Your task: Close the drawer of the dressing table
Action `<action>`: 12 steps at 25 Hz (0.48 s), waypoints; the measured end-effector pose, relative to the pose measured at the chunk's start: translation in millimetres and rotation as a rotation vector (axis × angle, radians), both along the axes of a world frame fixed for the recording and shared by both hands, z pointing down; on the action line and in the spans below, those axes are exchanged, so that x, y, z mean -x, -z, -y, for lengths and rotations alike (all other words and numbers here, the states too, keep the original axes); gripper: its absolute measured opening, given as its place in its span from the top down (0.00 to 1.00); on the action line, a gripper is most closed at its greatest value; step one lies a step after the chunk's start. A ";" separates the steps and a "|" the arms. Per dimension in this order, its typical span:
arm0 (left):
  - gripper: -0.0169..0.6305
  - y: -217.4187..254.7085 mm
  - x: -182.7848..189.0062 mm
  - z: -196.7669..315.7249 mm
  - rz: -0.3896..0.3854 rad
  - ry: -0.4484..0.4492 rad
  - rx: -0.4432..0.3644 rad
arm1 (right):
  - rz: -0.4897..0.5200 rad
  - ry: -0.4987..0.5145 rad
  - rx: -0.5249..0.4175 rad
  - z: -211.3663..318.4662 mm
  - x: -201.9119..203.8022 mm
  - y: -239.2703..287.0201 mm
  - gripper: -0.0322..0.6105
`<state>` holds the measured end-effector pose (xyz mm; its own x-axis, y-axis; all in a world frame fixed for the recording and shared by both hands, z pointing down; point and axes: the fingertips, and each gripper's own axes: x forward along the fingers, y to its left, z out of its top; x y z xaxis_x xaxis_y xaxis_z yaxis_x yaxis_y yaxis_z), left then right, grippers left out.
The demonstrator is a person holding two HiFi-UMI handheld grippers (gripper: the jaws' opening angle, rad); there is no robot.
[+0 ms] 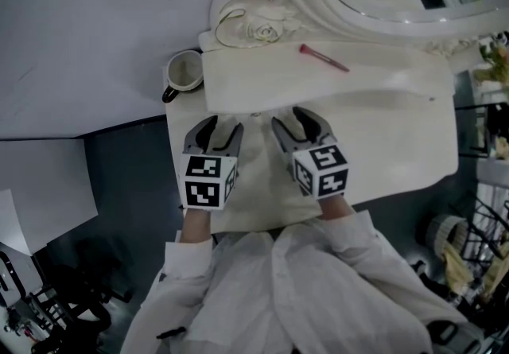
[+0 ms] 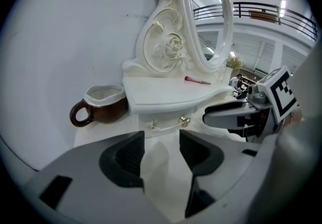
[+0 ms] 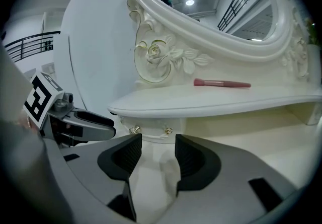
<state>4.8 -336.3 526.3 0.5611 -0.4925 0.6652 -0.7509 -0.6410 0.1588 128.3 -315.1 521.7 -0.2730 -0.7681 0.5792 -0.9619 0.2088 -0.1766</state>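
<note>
Both grippers hover side by side over the white table (image 1: 402, 160), just in front of the small dressing table (image 1: 318, 83). The left gripper (image 1: 223, 126) and the right gripper (image 1: 290, 118) each have their jaws apart with nothing between them. The drawer (image 2: 166, 120) sits under the dressing table's top, its handle facing the grippers; a brown mug (image 1: 184, 72) stands beside it and a pink brush (image 1: 324, 58) lies on top.

Left claw (image 1: 225, 123) and right claw (image 1: 288, 116) are grey with black ribbed pads (image 2: 126, 155), marker cubes (image 1: 208, 179); sleeves (image 1: 334, 241) white.
</note>
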 end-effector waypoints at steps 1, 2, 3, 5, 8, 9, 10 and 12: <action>0.64 1.3 -0.5 -2.8 -0.004 -0.006 0.005 | 0.002 0.005 -0.004 -1.4 1.7 1.9 0.63; 0.64 2.8 -0.7 -5.3 -0.006 -0.013 0.008 | 0.004 0.013 -0.007 -2.8 3.8 3.8 0.63; 0.64 4.6 -0.8 -7.7 -0.007 -0.019 0.008 | 0.006 0.021 -0.011 -4.4 6.4 5.9 0.63; 0.64 9.2 -1.3 -12.6 -0.016 -0.030 0.006 | 0.011 0.039 -0.021 -8.1 11.8 11.2 0.63; 0.64 17.2 -4.1 -18.8 -0.043 -0.049 0.001 | 0.030 0.049 -0.040 -11.9 17.0 20.3 0.63; 0.64 20.2 -5.6 -20.8 -0.056 -0.057 -0.001 | 0.040 0.054 -0.043 -13.3 18.7 23.0 0.63; 0.64 23.6 -7.0 -22.8 -0.069 -0.064 -0.004 | 0.047 0.060 -0.045 -15.1 20.3 25.5 0.64; 0.64 30.6 -8.4 -26.6 -0.090 -0.072 -0.012 | 0.051 0.072 -0.054 -19.3 22.7 31.4 0.64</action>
